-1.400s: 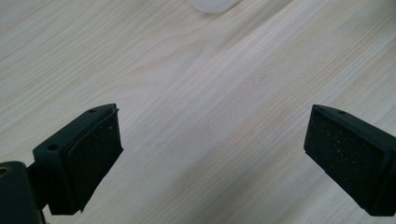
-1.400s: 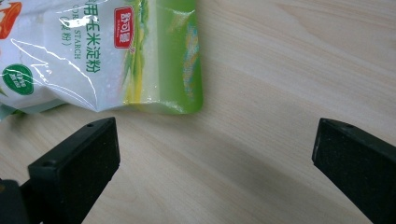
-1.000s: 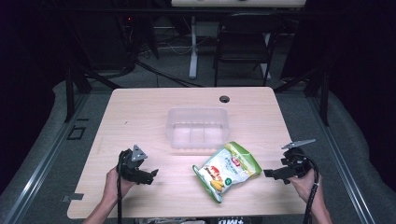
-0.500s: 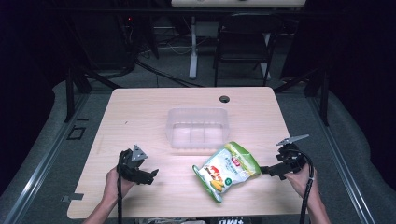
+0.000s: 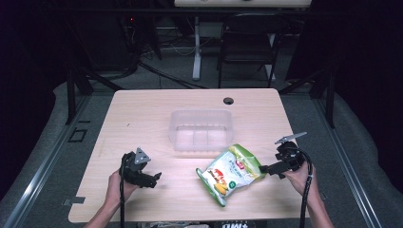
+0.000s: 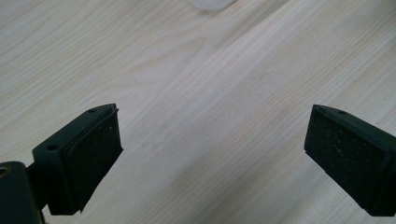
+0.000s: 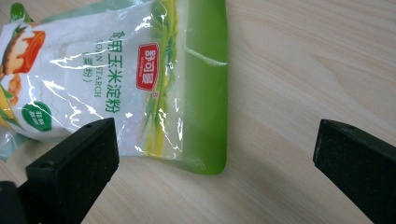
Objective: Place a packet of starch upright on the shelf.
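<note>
A green and white bag of corn starch (image 5: 231, 174) lies flat on the wooden table (image 5: 142, 118), just in front of a clear plastic tub (image 5: 201, 129). My right gripper (image 5: 264, 168) is open at the bag's right end, its jaws wide apart. In the right gripper view the bag (image 7: 116, 79) fills the upper left; its green sealed edge sits between the jaws of the gripper (image 7: 217, 163), nothing clamped. My left gripper (image 5: 153, 177) rests open over bare wood at the front left. In the left gripper view the gripper (image 6: 212, 158) has only table between its pads.
A round cable hole (image 5: 228, 100) sits near the table's far edge. Behind the table stand a chair (image 5: 247, 45) and a desk leg (image 5: 196, 47) on dark floor. The tub's corner (image 6: 212, 3) shows at the top of the left gripper view.
The right gripper has moved left toward the bag's right end and now reaches its sealed edge. The left gripper and the bag have stayed put.
</note>
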`<state>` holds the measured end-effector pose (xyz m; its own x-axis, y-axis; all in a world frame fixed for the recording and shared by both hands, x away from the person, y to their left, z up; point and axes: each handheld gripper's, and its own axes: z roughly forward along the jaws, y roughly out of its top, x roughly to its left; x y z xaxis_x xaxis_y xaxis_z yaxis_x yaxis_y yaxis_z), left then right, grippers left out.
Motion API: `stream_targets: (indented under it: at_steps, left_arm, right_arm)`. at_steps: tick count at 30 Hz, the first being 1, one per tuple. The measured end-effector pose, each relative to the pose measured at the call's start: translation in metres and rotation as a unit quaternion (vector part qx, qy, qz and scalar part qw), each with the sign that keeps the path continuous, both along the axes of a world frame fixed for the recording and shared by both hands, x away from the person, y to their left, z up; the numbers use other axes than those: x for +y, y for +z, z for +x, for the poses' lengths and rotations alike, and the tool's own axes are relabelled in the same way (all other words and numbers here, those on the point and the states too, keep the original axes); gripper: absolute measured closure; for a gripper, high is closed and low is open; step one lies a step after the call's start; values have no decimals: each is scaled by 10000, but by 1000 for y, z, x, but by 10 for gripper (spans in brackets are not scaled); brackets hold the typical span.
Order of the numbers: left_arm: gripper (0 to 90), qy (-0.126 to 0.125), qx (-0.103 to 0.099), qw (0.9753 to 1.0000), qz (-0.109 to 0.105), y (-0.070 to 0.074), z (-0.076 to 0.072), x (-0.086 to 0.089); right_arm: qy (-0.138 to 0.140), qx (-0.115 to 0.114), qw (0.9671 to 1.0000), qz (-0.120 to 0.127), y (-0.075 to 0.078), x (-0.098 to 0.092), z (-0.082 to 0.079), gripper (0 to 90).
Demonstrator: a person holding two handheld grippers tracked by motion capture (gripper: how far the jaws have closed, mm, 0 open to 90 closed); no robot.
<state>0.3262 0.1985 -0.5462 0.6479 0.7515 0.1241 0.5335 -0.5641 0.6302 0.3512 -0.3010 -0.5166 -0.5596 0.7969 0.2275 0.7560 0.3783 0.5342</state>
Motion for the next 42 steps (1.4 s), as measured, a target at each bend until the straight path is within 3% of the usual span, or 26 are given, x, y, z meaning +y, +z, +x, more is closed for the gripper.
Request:
stream_targets:
  at_steps: [6,20,30,33,34,37,41,42]
  left_arm:
    - [36,-10,39,10000,-7,0,0,0]
    - [37,12,16,10000,5,-1,0,0]
    - [37,25,10,10000,31,0,0,0]
    - [37,24,5,10000,36,0,0,0]
    - [38,24,5,10000,36,0,0,0]
    - [38,19,9,10000,22,0,0,0]
    - [39,23,-13,10000,36,0,0,1]
    - [39,28,-12,10000,34,0,0,1]
  right_arm:
    - [2,15,10000,67,0,4,6,0]
    - [343,464,9983,-72,-18,31,33,112]
    - [346,697,9970,-46,-32,42,47,152]
    - [467,757,9959,-191,-34,44,48,174]
    - [461,795,9958,-63,-34,45,48,192]
    - [467,803,9957,-47,-36,45,48,218]
    - [507,920,9944,113,-37,45,48,324]
    - [397,881,9951,190,-38,45,47,338]
